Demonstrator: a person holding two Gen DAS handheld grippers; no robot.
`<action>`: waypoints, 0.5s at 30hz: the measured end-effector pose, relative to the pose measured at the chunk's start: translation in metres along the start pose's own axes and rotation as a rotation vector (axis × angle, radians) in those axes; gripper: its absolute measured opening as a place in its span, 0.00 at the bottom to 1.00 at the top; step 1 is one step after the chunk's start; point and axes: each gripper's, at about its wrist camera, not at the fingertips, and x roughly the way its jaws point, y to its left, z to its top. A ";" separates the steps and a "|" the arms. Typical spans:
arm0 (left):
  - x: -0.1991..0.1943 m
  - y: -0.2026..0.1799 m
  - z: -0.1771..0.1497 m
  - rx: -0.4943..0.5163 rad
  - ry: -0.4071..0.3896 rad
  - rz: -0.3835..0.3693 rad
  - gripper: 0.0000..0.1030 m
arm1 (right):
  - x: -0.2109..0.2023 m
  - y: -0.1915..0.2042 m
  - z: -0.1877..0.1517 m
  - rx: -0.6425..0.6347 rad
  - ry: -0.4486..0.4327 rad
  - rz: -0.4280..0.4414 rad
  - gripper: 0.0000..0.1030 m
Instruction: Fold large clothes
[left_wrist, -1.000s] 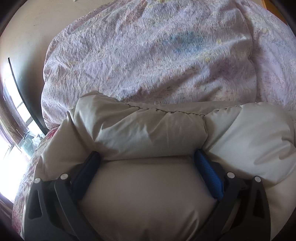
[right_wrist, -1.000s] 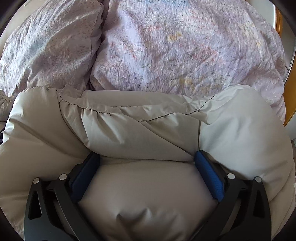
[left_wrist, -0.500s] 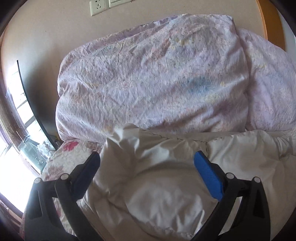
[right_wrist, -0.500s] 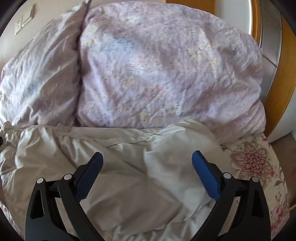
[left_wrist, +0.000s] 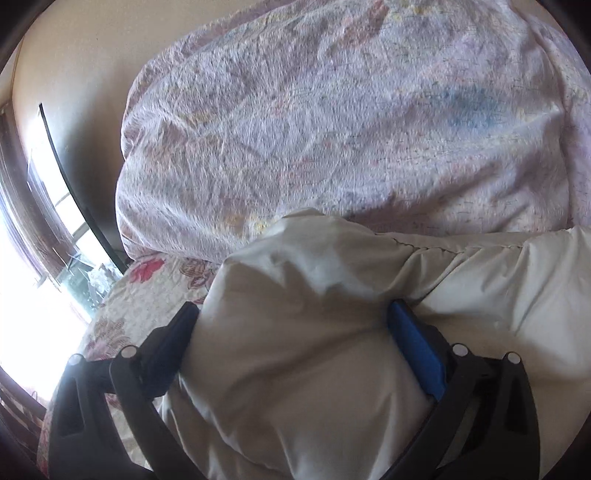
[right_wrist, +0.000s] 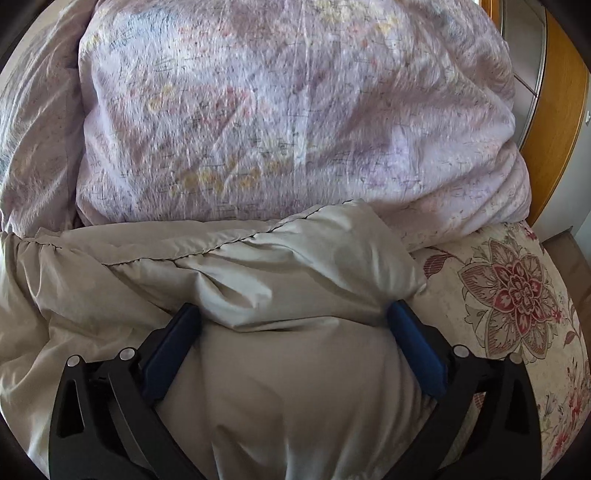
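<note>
Half a second earlier both claws hung above the garment with nothing between the pads; at this moment each had dropped back into it, and padded cloth again filled the gap.

Left claw (left_wrist: 293, 325): fingers spread wide, a thick bulge of the beige puffy coat (left_wrist: 332, 350) packed between them and pressing on both pads. Not clamped, by my reading; the span looked as wide as it goes. Left of it lay the floral bedspread (left_wrist: 147, 291), with a bright window (left_wrist: 33, 258) beyond. Ahead, the lilac duvet (left_wrist: 332, 129) was heaped, and the coat's far edge touched its foot.

Right claw (right_wrist: 293, 325): same state, fingers wide, coat (right_wrist: 280, 387) bulging between the blue pads (right_wrist: 415, 350). A stitched seam (right_wrist: 207, 251) ran across the coat just ahead of the fingertips. The coat's right end stopped near this claw; the flowered bedspread (right_wrist: 517, 295) showed bare to its right, and a wooden door frame (right_wrist: 557, 110) stood past the duvet (right_wrist: 295, 110).

Location: coat lay across the bed, spanning both claws, hard against the duvet.

Handling, judged: light for its bulk, soft, springy fill, smooth shell likely slippery. A wide pinch on puffed padding would probably squash and slide out. Better hold: the flat stitched seam or hem, where layers are thin and the pads can bite.
</note>
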 end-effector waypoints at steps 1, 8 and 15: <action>0.005 0.002 0.001 -0.011 0.018 -0.017 0.98 | 0.003 -0.001 0.000 0.002 0.007 0.002 0.99; 0.027 0.011 -0.001 -0.068 0.102 -0.105 0.98 | 0.014 -0.005 0.001 0.000 0.030 0.000 0.99; 0.041 0.030 -0.004 -0.160 0.141 -0.222 0.98 | 0.018 -0.007 0.000 0.029 0.042 0.046 0.99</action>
